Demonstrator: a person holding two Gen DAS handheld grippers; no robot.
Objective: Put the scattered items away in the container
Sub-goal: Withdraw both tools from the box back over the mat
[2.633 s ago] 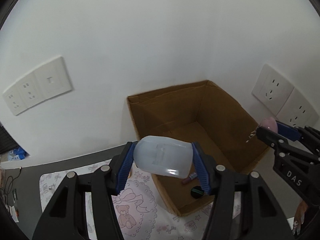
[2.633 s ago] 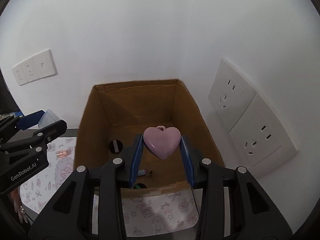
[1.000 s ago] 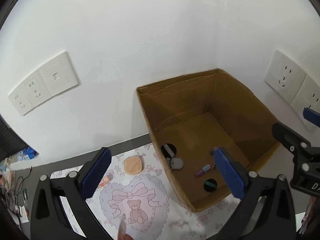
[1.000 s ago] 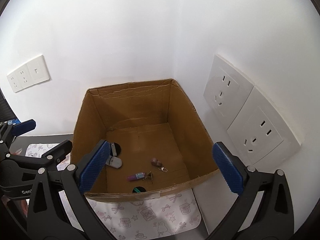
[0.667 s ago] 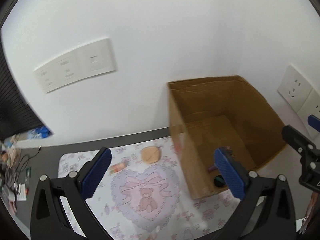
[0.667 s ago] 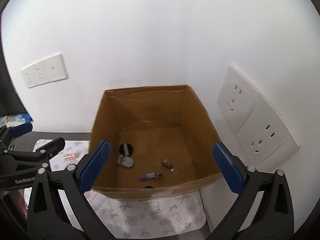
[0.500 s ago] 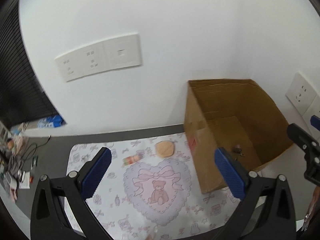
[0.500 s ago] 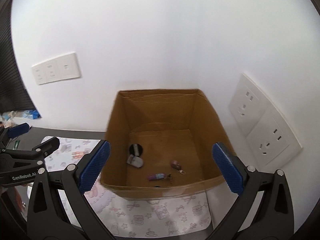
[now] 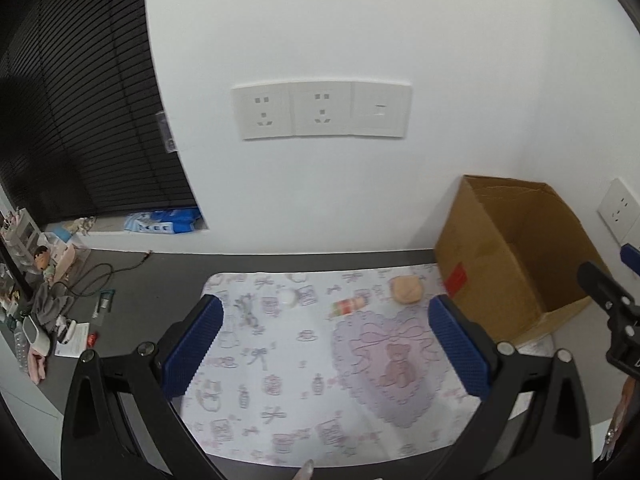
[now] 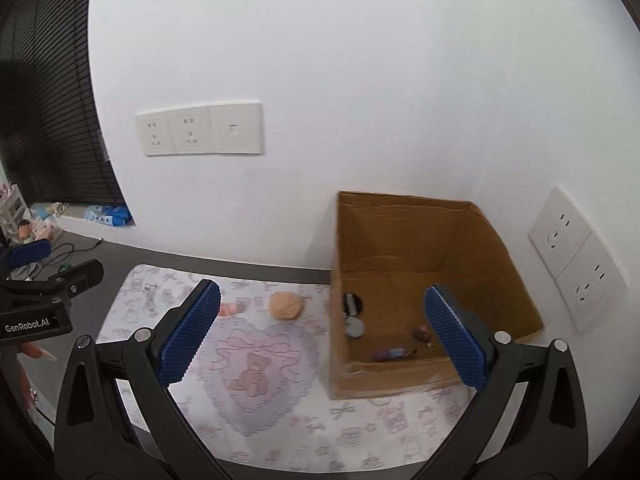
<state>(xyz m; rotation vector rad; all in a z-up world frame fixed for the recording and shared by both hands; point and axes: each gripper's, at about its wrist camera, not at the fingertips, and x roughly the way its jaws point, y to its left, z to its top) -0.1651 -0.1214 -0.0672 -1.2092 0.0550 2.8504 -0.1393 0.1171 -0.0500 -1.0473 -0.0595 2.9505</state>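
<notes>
On the dark surface, a patterned mat carries, left to right, a white ball, a striped tube and a tan puff. At 3 o'clock of the puff stands the cardboard box, holding a compact, a purple tube and a keychain. Left gripper and right gripper: fingers spread wide, gripping nothing.

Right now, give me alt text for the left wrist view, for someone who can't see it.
Open, empty left tongs hover over a white patterned mat holding a round tan puff, a small striped tube and a small white round item. An open brown cardboard box stands at the mat's right, against a white wall.
</notes>
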